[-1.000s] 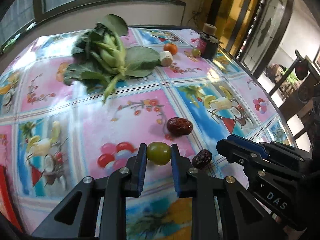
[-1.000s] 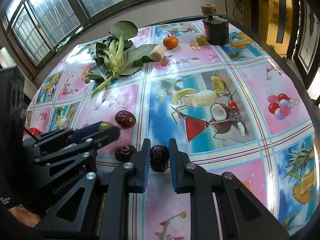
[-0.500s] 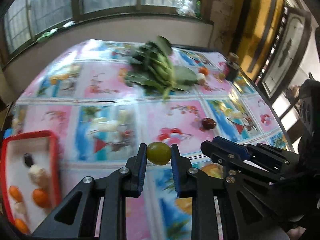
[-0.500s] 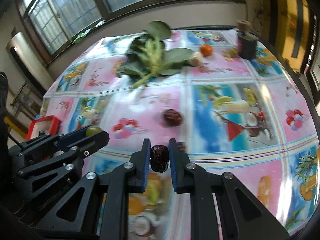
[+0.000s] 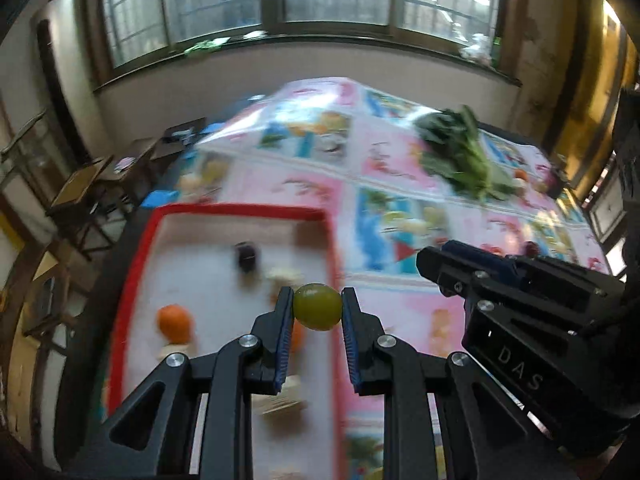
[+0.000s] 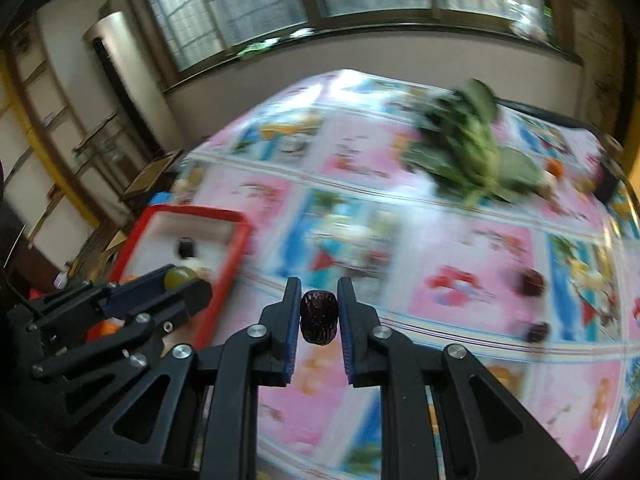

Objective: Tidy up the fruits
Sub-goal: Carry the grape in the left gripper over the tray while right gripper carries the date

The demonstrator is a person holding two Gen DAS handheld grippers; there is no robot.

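My left gripper (image 5: 317, 307) is shut on a green grape (image 5: 317, 306) and holds it over the right side of a red-rimmed white tray (image 5: 236, 213). The tray holds an orange fruit (image 5: 173, 322), a dark date (image 5: 245, 256) and pale pieces. My right gripper (image 6: 319, 316) is shut on a dark red date (image 6: 318, 317), in the air right of the tray (image 6: 224, 268). It shows at the right in the left wrist view (image 5: 472, 264). Two more dates (image 6: 530, 283) (image 6: 537, 332) lie on the tablecloth at the right.
A bunch of leafy greens (image 6: 468, 152) lies at the far right of the table, with a small orange (image 6: 555, 166) and a dark jar (image 6: 606, 186) beyond it. The patterned tablecloth (image 6: 360, 160) covers the table. Chairs (image 5: 96, 176) stand at the left.
Both grippers have swung left with their fruit. The tray has come from the left edge to right under the left gripper. The loose dates now lie far off to the right.
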